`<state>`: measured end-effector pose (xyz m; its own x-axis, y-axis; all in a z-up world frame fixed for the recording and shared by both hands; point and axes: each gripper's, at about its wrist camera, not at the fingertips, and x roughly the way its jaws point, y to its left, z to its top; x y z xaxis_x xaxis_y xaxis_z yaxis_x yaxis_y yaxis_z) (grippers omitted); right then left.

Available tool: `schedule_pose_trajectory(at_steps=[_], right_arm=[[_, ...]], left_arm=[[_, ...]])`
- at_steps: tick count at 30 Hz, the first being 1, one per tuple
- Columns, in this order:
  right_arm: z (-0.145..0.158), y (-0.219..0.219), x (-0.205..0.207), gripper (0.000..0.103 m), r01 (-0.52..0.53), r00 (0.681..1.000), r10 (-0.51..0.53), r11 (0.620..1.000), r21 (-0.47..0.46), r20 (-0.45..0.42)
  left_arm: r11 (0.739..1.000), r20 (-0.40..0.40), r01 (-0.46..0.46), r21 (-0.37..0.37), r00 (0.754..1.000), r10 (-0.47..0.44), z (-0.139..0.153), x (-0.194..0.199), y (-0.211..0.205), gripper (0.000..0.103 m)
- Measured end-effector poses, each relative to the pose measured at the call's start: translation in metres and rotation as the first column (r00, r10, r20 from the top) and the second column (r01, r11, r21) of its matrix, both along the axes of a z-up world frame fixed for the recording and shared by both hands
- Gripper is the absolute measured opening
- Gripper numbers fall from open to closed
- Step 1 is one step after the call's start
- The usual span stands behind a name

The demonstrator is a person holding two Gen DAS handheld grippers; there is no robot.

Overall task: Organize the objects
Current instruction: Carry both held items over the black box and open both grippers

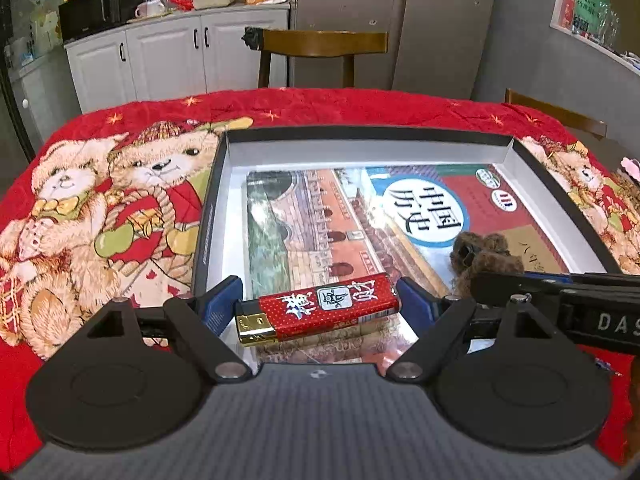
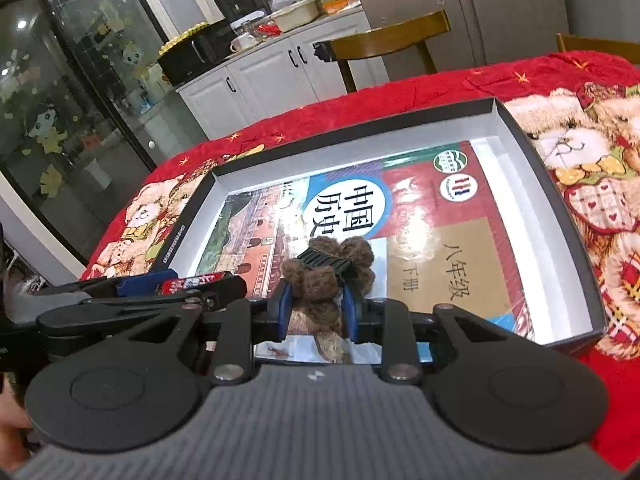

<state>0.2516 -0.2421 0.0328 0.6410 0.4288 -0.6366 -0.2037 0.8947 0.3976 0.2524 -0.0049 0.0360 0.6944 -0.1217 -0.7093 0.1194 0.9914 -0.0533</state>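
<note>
Here my left gripper (image 1: 318,306) clamps the red lighter (image 1: 320,307) lengthwise. My right gripper (image 2: 318,306) grasps the brown fuzzy hair clip (image 2: 326,270) above the book (image 2: 440,240) in the box (image 2: 560,216).

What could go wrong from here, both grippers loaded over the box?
1. The lighter is held by its two ends between the left gripper's fingers; a small tilt could let it slip onto the book.
2. The right gripper pinches soft fuzz on the brown hair clip, which may snag on release.
3. Both grippers crowd the box's near edge, so they could collide.
</note>
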Motion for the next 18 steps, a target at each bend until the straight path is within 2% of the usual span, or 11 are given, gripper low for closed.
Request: schedule_pose_trajectory(at_steps=[5,9,13,15,18], right_arm=[[0.0,-0.001,0.0,0.033,0.007,1.0,-0.007,1.0,-0.004,-0.011],[0.001,-0.001,0.0,0.042,0.008,1.0,-0.008,1.0,0.001,-0.01],[0.006,-0.005,0.0,0.065,0.006,1.0,-0.006,0.999,0.035,-0.015],[0.01,-0.008,-0.001,0.067,0.012,1.0,-0.01,0.998,0.059,-0.02],[0.022,-0.014,-0.006,0.076,0.03,0.999,-0.031,0.997,0.077,0.01]], left_arm=[[1.0,-0.004,-0.002,-0.012,1.0,0.002,-0.001,0.001,-0.001,0.087],[1.0,-0.013,0.004,-0.004,1.0,-0.004,-0.001,0.002,-0.003,0.087],[1.0,-0.033,0.015,-0.016,0.999,-0.015,0.0,0.003,-0.001,0.087],[1.0,-0.024,0.02,0.006,1.0,-0.02,0.005,0.002,-0.002,0.087],[0.999,0.024,0.021,0.027,0.999,-0.021,0.02,-0.005,-0.001,0.087]])
